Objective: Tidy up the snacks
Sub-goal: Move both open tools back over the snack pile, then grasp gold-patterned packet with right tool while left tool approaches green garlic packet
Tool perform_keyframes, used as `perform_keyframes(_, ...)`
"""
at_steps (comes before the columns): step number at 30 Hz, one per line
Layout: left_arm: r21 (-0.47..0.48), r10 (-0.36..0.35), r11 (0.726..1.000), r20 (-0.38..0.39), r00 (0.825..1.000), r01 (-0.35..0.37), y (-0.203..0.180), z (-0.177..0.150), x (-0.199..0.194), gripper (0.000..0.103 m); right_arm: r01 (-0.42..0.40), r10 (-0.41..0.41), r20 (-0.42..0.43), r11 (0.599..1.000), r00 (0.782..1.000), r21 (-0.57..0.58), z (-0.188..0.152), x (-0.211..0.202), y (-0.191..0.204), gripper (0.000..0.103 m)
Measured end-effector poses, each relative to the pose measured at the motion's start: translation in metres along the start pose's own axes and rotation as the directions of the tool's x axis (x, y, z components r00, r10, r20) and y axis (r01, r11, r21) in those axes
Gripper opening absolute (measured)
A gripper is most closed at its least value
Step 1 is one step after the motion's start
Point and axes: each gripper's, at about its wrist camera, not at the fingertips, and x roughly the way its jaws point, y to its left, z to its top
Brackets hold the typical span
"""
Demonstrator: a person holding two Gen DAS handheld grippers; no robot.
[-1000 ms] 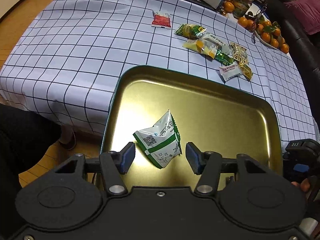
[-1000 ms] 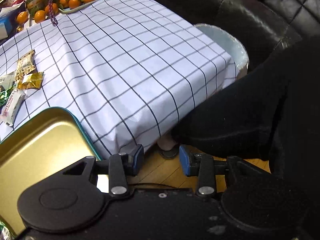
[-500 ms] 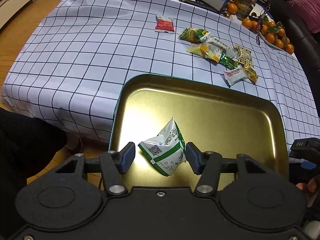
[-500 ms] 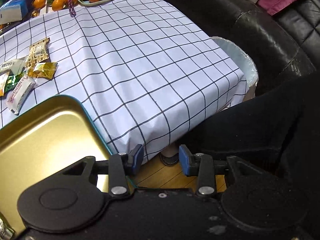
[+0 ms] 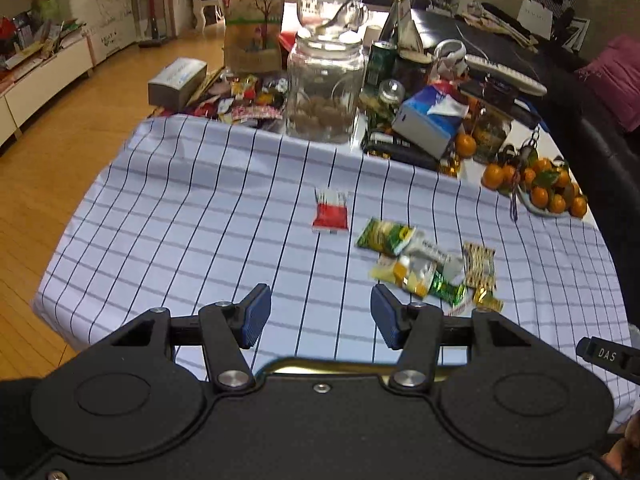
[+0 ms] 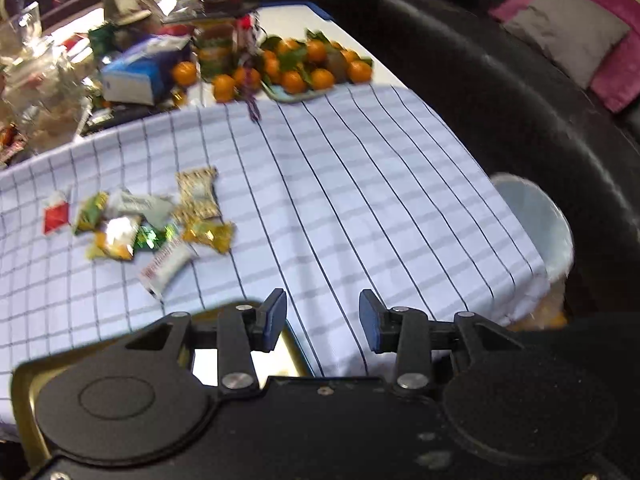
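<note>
Several snack packets lie on the checked tablecloth [image 5: 200, 208]. A red packet [image 5: 330, 213] lies apart, left of a cluster of green, yellow and gold packets [image 5: 432, 268]. The cluster also shows in the right wrist view [image 6: 152, 220], with a white bar [image 6: 166, 268] nearest me. My left gripper [image 5: 316, 316] is open and empty above the cloth, short of the packets. My right gripper [image 6: 322, 320] is open and empty over the cloth's right part. The gold tray's rim [image 5: 332, 365] [image 6: 24, 392] shows just below both grippers; its inside is hidden.
The far table end holds a glass jar [image 5: 324, 92], a tissue box [image 5: 430, 120], tins and a plate of oranges [image 5: 540, 188]. A black sofa [image 6: 520, 92] curves round the right side. A pale bin [image 6: 532, 220] stands past the table's right edge.
Both grippers have tilted up and moved forward. The tray and the green-and-white packet in it have dropped out of the left view; the packets on the cloth are now ahead.
</note>
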Motion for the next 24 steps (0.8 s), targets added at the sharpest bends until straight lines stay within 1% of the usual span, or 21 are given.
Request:
perform_keyframes(3, 0.016, -0.01, 1.0, 0.016, 1.0, 0.01, -0.005, 0.026, 0.011, 0.06, -0.032, 0.032, 0.013, 0.999, 0.999, -0.001, 0.028, 0.004, 0.005, 0.043)
perform_keyframes(4, 0.016, -0.012, 1.0, 0.017, 1.0, 0.012, -0.006, 0.034, 0.015, 0.06, -0.042, 0.042, 0.01, 0.999, 0.999, 0.001, 0.037, 0.006, 0.006, 0.044)
perform_keyframes(8, 0.029, 0.005, 1.0, 0.013, 1.0, -0.005, -0.011, 0.059, 0.039, 0.06, -0.093, 0.094, -0.015, 0.995, 0.995, 0.017, 0.072, 0.02, 0.013, 0.045)
perform_keyframes(11, 0.045, 0.031, 0.999, -0.003, 1.0, -0.03, -0.016, 0.07, 0.06, 0.06, -0.111, 0.111, -0.021, 0.994, 0.994, 0.011, 0.096, 0.03, 0.022, 0.045)
perform_keyframes(14, 0.041, 0.038, 0.998, -0.03, 0.999, -0.037, -0.018, 0.078, 0.083, 0.06, -0.106, 0.106, -0.029, 0.994, 0.994, 0.009, 0.116, 0.043, 0.031, 0.045)
perform_keyframes(17, 0.009, 0.043, 0.999, -0.062, 0.997, -0.042, -0.018, 0.083, 0.104, 0.06, -0.122, 0.124, -0.086, 0.992, 0.989, 0.026, 0.128, 0.064, 0.039, 0.045)
perform_keyframes(19, 0.01, 0.038, 0.999, -0.093, 0.995, -0.037, -0.018, 0.083, 0.117, 0.059, -0.141, 0.145, -0.157, 0.989, 0.977, 0.036, 0.132, 0.082, 0.046, 0.045)
perform_keyframes(22, 0.051, 0.016, 0.999, -0.15, 0.989, -0.009, -0.02, 0.08, 0.138, 0.058, -0.194, 0.196, -0.265, 0.98, 0.944, 0.033, 0.131, 0.109, 0.057, 0.045)
perform_keyframes(23, 0.061, 0.019, 0.998, -0.167, 0.986, -0.009, -0.022, 0.079, 0.143, 0.058, -0.207, 0.21, -0.292, 0.977, 0.933, 0.04, 0.128, 0.117, 0.06, 0.045)
perform_keyframes(24, 0.065, 0.024, 0.998, -0.184, 0.983, -0.012, -0.024, 0.08, 0.147, 0.057, -0.208, 0.214, -0.308, 0.977, 0.927, 0.052, 0.127, 0.123, 0.063, 0.044)
